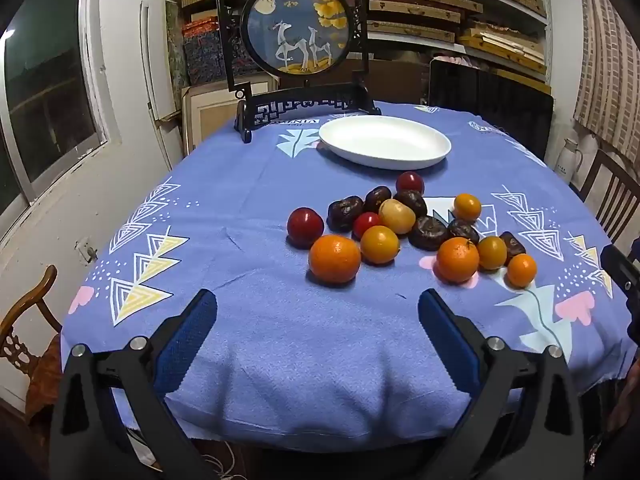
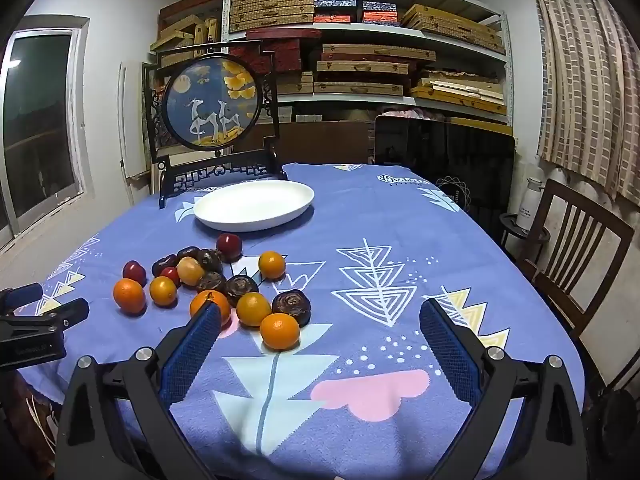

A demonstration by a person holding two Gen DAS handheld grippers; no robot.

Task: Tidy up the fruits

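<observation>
L gripper (image 1: 318, 304): fingers wide apart, nothing between them, held over near edge of tablecloth (image 1: 240, 208).
R gripper (image 2: 320, 312): fingers also wide apart, nothing gripped.
Fruit pile (image 1: 404, 224): loose cluster on cloth, ahead of L fingers, mostly fwd & toward the R finger side; in R view it lies ahead-left, beyond the L finger.
Big orange (image 1: 335, 259): nearest fruit to L gripper, just ahead, roughly between the finger lines, not touching.
2nd orange (image 1: 457, 259): ahead of L gripper's R finger (image 1: 448, 332); in R view partly hidden behind that gripper's L finger tip (image 2: 200, 336).
Small orange (image 2: 279, 331): closest to R gripper, ahead, between fingers but nearer the L one.
Red fruits (image 1: 305, 226): one at pile's left edge, one at far end near plate, a smaller one mid-pile.
Dark wrinkled fruits (image 1: 429, 233): several, mixed thru mid pile.
White plate (image 1: 384, 142): oval, beyond pile, apart from it.
Deer screen (image 1: 298, 28): round panel in dark frame, upright behind plate.
Bkgd: shelves w/ boxes (image 2: 360, 60), window (image 2: 40, 120), wooden chair (image 2: 576, 248) past R finger.
</observation>
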